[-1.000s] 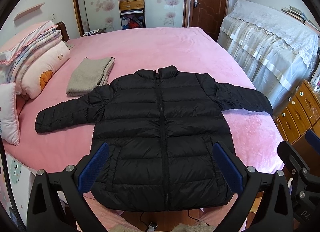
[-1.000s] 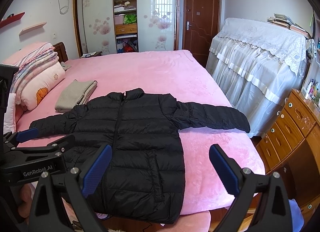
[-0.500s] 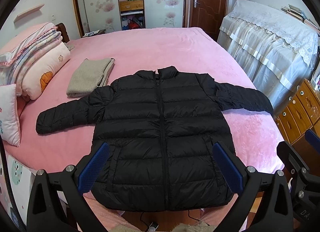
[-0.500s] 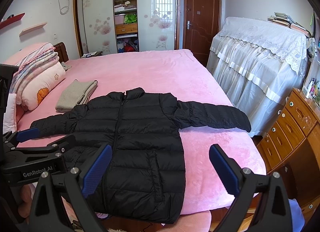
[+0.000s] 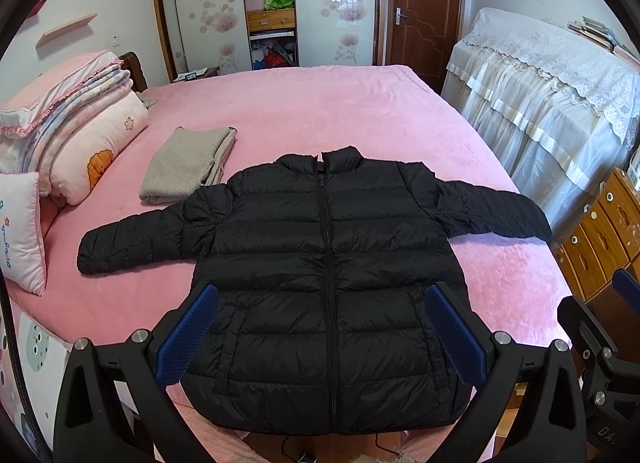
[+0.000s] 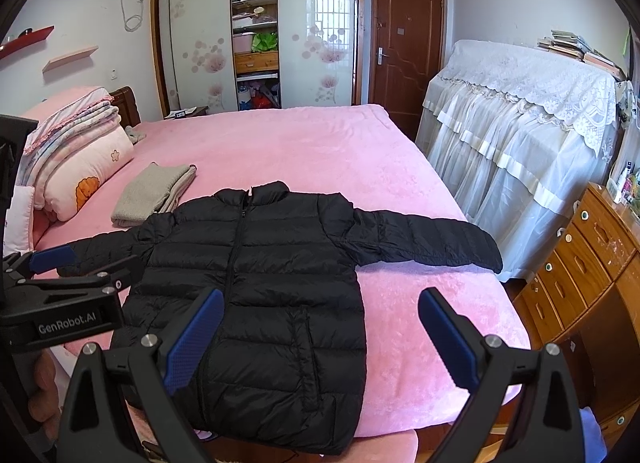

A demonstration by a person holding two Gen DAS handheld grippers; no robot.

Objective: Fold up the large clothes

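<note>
Nearest the cameras, the left gripper (image 5: 320, 337) and the right gripper (image 6: 318, 337) are held above the foot of the bed, each with its blue-padded fingers spread wide and nothing between them. Just beyond, a black puffer jacket (image 5: 328, 275) is laid front-up and zipped on the pink bedspread (image 5: 320, 119), its collar pointed away, both sleeves stretched outward and its hem draped slightly over the near edge. No fold appears to have been started. The right sleeve (image 6: 432, 241) is seen reaching to the bed's side edge, so it may be dragged off if the body is pulled first. The slick, padded shell is judged likely to slip from a shallow pinch or spring back open once released. Farther on, a folded grey garment (image 5: 188, 165) is seen near the left shoulder, close enough to be caught by a swung sleeve. Stacked quilts (image 5: 68, 123) are seen at the headboard, a wardrobe (image 5: 272, 3) behind.
</note>
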